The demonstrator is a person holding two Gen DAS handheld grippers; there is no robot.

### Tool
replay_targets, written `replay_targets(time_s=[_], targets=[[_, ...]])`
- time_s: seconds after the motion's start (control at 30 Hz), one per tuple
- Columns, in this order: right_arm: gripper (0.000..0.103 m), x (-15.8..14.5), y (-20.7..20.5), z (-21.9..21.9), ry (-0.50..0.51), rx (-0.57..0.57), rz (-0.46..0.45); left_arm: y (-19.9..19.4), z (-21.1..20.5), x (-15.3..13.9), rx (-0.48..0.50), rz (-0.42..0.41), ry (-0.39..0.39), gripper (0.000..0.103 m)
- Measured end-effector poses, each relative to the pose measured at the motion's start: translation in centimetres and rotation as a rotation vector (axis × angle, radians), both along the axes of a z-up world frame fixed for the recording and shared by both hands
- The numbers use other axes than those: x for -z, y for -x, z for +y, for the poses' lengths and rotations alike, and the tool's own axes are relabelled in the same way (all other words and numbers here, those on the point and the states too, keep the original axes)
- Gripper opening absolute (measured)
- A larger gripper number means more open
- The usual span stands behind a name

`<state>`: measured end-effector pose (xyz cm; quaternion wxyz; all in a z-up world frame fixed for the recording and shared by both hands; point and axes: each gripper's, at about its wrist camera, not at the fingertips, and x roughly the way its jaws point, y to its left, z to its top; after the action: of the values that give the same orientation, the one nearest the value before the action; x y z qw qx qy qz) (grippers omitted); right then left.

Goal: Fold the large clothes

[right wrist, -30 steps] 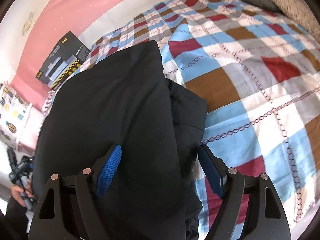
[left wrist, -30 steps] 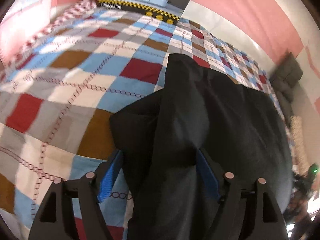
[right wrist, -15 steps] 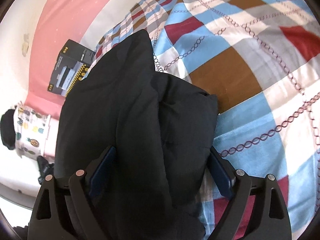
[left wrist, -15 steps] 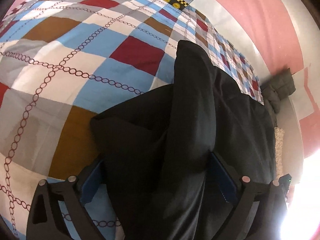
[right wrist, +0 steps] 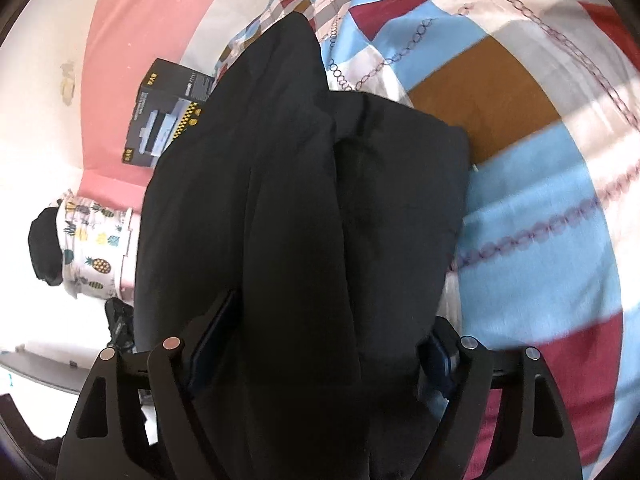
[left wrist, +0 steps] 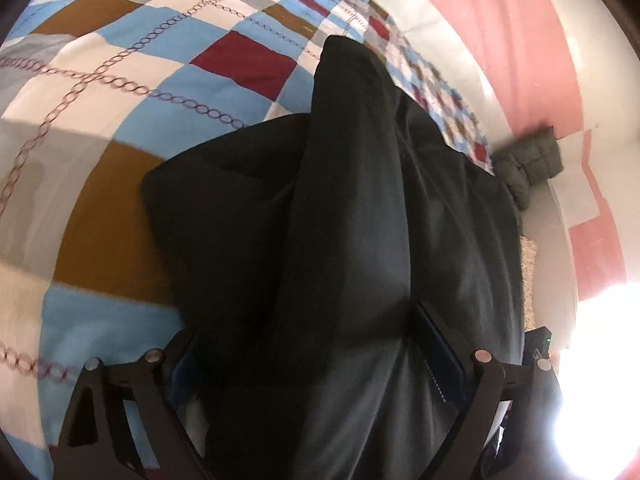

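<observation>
A large black garment (left wrist: 340,208) lies bunched on a checked bedspread (left wrist: 120,80); it also fills the right wrist view (right wrist: 304,200). My left gripper (left wrist: 316,356) has its jaws wide apart with a thick fold of the garment between the blue pads (left wrist: 440,356). My right gripper (right wrist: 320,348) likewise has its jaws wide apart around a thick bunch of the same garment. The fabric covers most of both pads, so I cannot tell how firmly either jaw presses it.
A dark printed box (right wrist: 168,116) stands at the bed's far end by the pink wall. A grey padded cushion (left wrist: 528,160) lies at the bed's edge. A person in a pineapple-print top (right wrist: 92,236) is at the left. Strong glare fills the lower right of the left wrist view.
Both grippers have pushed further over the garment and tilted down, so the black fabric fills more of each view. The jaws stay wide apart around the bunched cloth.
</observation>
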<state>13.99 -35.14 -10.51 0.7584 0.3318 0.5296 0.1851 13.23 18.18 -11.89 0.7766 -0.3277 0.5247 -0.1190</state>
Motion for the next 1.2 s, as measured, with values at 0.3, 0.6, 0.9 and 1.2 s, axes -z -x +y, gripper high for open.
replay_targets(time_s=[0.3,0.6,0.9,1.2], targets=[[0.065,0.1,0.3,-0.1,-0.001,0.009,0.003,-0.5,-1.3,-0.5,-0.016,0.003,-0.053,0.086],[0.06,0.4,-0.5,0.4,-0.019,0.004,0.014,-0.4,-1.9,-0.3,-0.008,0.011,-0.033,0.078],[0.049,-0.7,-0.3,1.5,0.041,0.04,0.018,-0.2,-3.1,-1.6,0.002,0.009,-0.13,0.069],[0.037,-6.5,1.6,2.7,0.168,0.056,-0.065,1.5,-4.7,-7.9,0.016,-0.062,-0.293,0.036]])
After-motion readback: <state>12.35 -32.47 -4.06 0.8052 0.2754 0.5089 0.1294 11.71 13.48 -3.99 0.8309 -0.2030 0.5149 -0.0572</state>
